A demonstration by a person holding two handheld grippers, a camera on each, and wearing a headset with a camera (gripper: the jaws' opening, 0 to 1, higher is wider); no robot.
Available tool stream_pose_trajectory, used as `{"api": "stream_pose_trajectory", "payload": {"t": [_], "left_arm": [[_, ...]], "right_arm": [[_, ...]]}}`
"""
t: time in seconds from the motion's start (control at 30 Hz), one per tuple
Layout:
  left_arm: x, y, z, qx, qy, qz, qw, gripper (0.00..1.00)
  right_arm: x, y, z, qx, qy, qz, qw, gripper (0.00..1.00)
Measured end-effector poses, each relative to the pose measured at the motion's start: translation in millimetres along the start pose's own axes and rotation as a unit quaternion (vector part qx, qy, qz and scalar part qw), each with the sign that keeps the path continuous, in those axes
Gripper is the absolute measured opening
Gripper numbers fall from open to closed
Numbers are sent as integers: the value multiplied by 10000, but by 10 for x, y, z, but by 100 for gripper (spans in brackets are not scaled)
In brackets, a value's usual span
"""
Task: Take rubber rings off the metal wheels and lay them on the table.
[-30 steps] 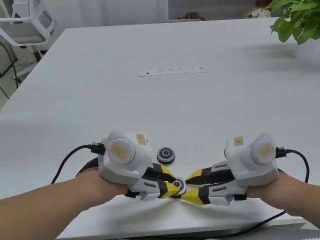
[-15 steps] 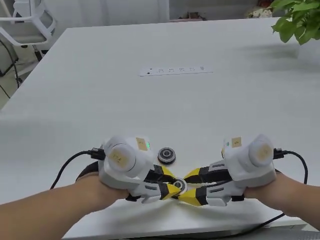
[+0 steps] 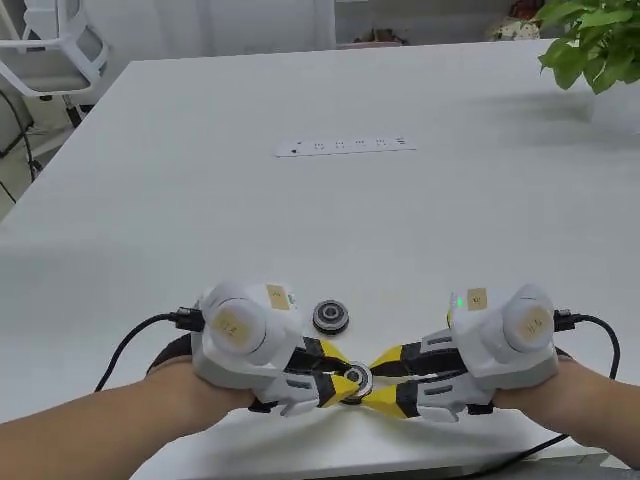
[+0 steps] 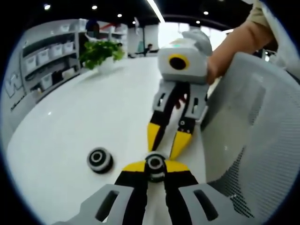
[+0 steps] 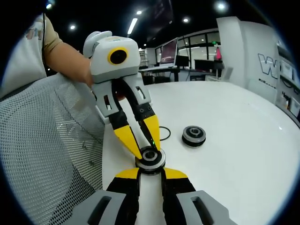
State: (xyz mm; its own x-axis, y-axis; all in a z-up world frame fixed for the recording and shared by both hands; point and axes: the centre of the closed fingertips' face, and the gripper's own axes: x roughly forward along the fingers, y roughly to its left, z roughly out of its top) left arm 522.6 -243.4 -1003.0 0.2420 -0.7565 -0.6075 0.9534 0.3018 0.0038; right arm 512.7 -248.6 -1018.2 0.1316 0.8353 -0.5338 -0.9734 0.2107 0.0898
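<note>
A broad white table (image 3: 200,180) spread ahead, with a flush power strip (image 3: 340,145) set into its middle. A leafy potted plant (image 3: 590,45) stood at its far right corner and a white office chair (image 3: 50,45) beyond its far left corner. The left gripper view showed shelves of storage bins (image 4: 47,65) along a wall, and a grey mesh chair back (image 4: 253,140) just beside the table's near edge. Both grippers lay low at that near edge, pointing at each other, their tips meeting at one metal wheel (image 3: 356,380). The left gripper (image 3: 338,381) had its jaws drawn in onto the wheel, a yellow pad on either side of it, as its own view made plain. The right gripper (image 3: 377,387) came in from the opposite side with its jaws a narrow gap apart and its yellow tips against the wheel's rim; whether they pinched it or only touched it, I could not tell. The wheel sat on or just over the tabletop, close to the edge. A second wheel (image 3: 331,315), with a dark band around a bright hub, lay flat on the table just beyond the left gripper, apart from both sets of jaws. In the right gripper view a thin black loop (image 5: 163,132) lay near that second wheel, partly hidden by the left gripper's jaw; ring or cable, I could not tell. A black cable (image 3: 130,335) trailed from the left gripper's body.
</note>
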Motion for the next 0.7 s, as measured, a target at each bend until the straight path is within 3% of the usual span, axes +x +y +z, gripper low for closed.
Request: {"api": "stream_pose_trajectory", "payload": {"t": [0.53,0.6,0.63,0.67,0.7], "left_arm": [[-4,4,-4,-77,-9,86,9999,13],[-4,5,-5,-79,-7,96,9999,13],[-4,6,-6,-99,-4,108,9999,13],[-2,3,-6,-119,-4,110,9999,13],[1,0,-4,-88,15,136,9999,13]], "right_arm": [[-1,-6,-9,225,-8,-30,9997,11],[-7,-9,-17,302,-19,-32,9995,9],[-20,-49,-46,419,21,-130,9990,3],[-26,-65,-73,781,19,-173,9968,0],[-10,-60,-53,783,-82,-58,9969,0]]}}
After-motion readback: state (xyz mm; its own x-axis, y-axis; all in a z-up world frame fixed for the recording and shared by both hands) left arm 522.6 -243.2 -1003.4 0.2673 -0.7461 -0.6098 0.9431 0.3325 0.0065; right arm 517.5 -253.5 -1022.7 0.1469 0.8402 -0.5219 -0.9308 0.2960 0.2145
